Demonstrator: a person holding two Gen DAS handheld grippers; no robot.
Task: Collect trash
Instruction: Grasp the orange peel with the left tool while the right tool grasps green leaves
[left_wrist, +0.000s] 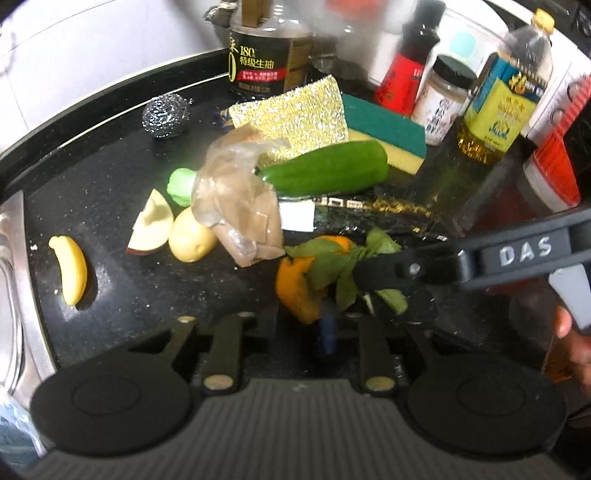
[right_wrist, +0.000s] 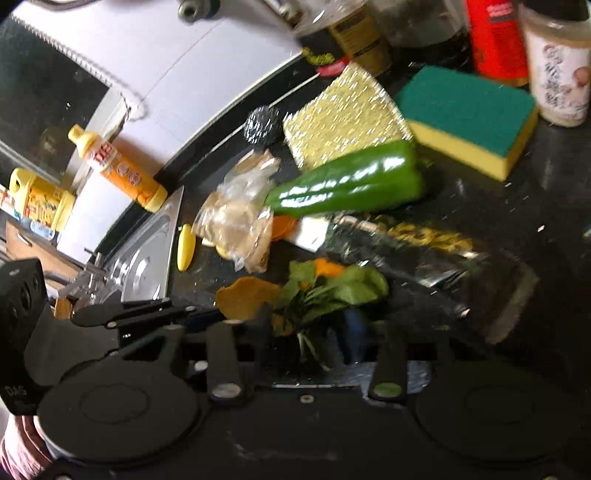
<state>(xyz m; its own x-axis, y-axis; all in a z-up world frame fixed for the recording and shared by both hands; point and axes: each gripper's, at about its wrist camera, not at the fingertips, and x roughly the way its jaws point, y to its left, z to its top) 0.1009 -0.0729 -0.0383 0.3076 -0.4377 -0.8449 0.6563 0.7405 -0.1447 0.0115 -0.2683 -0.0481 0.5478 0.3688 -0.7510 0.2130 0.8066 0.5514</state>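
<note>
Orange peel (left_wrist: 295, 291) and a bunch of green leaves (left_wrist: 332, 258) lie together on the black counter (left_wrist: 129, 288). A crumpled clear wrapper (left_wrist: 236, 206) and a black-and-gold foil packet (left_wrist: 369, 206) lie just behind them. My left gripper (left_wrist: 321, 317) hangs over the peel's near edge, its jaws a little apart and empty. From the right wrist view it reaches in from the left (right_wrist: 207, 314) beside the peel (right_wrist: 243, 295). My right gripper (right_wrist: 314, 325) stands open astride the leaves (right_wrist: 332, 284), and one black pad (left_wrist: 373, 277) rests against them.
A green pepper (left_wrist: 325, 173), two sponges, steel wool (left_wrist: 166, 114), a toy banana (left_wrist: 72, 269), an apple slice (left_wrist: 151, 229) and a potato (left_wrist: 192, 236) crowd the counter. Bottles and jars line the back. A steel sink (right_wrist: 144, 258) lies at the left.
</note>
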